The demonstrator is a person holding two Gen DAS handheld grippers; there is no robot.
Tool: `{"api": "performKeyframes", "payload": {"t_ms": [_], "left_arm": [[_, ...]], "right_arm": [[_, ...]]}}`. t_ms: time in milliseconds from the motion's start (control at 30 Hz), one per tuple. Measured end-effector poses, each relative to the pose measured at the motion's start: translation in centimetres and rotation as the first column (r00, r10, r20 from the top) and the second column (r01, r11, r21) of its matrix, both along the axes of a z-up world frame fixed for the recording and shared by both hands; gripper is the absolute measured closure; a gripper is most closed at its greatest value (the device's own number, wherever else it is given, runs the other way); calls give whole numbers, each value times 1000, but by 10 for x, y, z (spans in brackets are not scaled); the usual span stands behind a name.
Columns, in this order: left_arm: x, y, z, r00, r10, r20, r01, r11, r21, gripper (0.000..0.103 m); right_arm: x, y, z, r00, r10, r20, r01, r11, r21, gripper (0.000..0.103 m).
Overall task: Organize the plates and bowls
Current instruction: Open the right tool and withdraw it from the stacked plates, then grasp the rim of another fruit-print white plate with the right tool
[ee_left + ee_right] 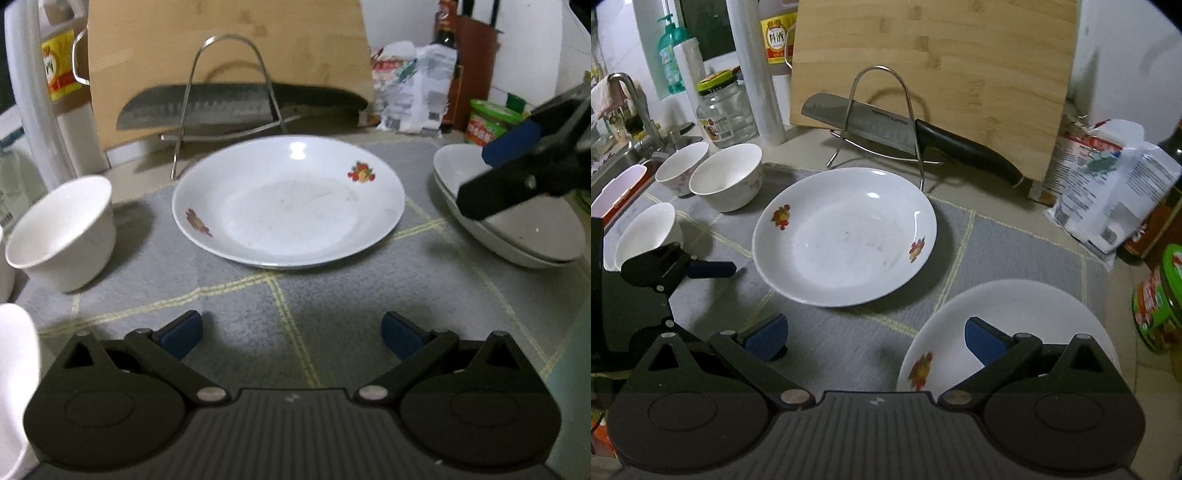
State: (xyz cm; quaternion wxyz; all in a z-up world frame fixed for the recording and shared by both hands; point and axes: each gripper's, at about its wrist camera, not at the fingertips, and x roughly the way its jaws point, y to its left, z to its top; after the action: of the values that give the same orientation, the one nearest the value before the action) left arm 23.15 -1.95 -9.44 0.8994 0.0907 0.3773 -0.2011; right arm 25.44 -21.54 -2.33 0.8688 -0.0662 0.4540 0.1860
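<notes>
Left tool gaping over grey mat, right tool gaping above stacked plates, flowered plate between

I see dim indoor light in both views. A white glare spot sits on the plate at its 12 o'clock rim, so a lamp shines from above. My left gripper throws a soft shadow on the mat. In the left view the knife is blurred. Fisheye corners go black, and straight edges bend there.
</notes>
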Motion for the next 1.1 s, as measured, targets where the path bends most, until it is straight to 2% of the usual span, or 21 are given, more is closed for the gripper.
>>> {"api": "performKeyframes", "payload": {"t_ms": [267,533,733,933,1100], "left_arm": [[13,-4,-2,999,54,7,-54,998,-20,0],[25,-8,-2,996,85,16,-84,996,-27,0],[32,-9,-3,993,112,26,-112,993,-31,0],[32,-8,-4,993,109,36,-107,994,-35,0],[35,-6,-4,996,79,34,-78,996,-35,0]], "right_arm": [[46,-8,-12,998,63,-19,-62,998,11,0],[90,-6,-30,985,150,-89,-149,989,18,0],[121,-1,-45,971,180,-157,-174,983,51,0],[139,7,-61,954,217,-206,-205,975,83,0],[149,16,-61,948,250,-197,-236,967,92,0]]}}
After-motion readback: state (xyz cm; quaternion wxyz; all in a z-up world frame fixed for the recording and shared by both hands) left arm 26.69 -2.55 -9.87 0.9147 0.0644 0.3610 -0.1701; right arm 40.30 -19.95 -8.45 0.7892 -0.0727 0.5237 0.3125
